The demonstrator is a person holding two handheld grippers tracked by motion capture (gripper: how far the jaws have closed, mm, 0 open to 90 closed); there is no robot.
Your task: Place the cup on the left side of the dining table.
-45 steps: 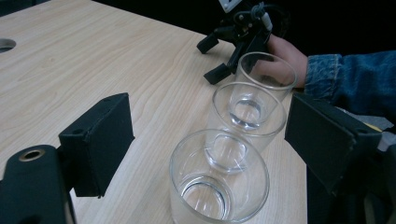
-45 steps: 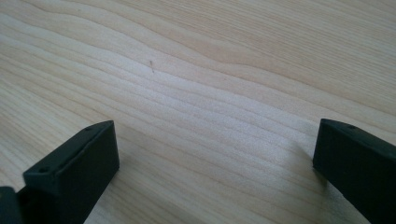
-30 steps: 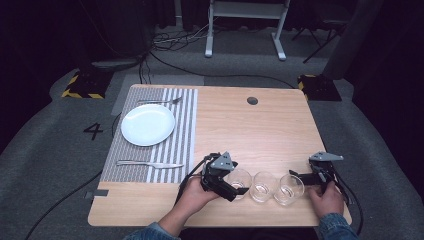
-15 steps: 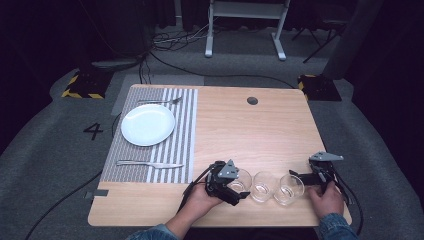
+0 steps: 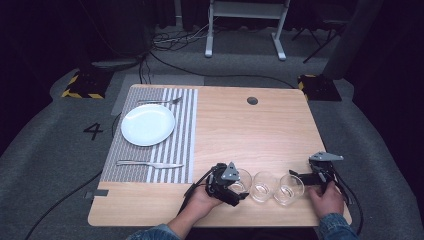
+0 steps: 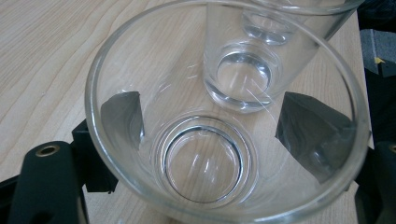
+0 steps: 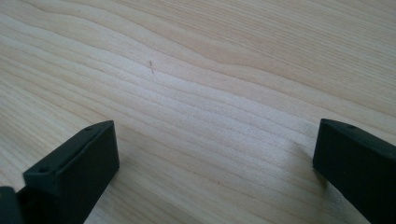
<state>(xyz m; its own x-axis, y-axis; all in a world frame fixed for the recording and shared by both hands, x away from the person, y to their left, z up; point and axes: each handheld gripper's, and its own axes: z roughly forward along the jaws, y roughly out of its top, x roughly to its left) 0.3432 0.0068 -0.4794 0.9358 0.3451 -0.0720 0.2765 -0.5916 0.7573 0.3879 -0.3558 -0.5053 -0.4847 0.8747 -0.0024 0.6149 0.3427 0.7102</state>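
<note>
Left gripper [image 5: 235,186] straddles the leftmost glass [image 6: 224,140], jaws either side of its wall; whether your pads bite yet, I can't tell. Glass stands near the table's [image 5: 250,135] near edge, first of three in a row. Right gripper [image 5: 300,177] hangs released over bare wood, probably on standby.

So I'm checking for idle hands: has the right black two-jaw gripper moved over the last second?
No. The right gripper stays by the right-hand clear glass, near the table's right edge.
</note>
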